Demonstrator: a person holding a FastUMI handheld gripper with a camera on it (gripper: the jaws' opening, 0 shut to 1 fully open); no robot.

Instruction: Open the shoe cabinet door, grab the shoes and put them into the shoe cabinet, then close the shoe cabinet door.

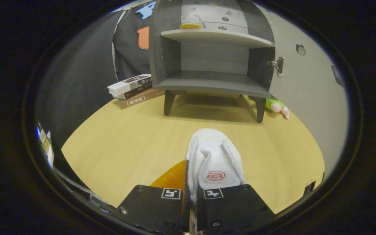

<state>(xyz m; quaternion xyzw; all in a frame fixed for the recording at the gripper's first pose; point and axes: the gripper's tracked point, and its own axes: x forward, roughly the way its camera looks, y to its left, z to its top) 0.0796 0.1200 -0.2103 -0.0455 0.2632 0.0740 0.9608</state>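
The shoe cabinet stands open on the wooden table, stacked books left of it, a green toy right. Nothing lies before it. The gripper, nearly closed, pinches the white shoe.

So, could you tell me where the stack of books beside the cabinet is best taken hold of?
Probably by the top white book, across its thin long edges, coming from above: it lies flat on the table, close against the cabinet. The hand-held gripper is shut on the white slipper, so free it first.
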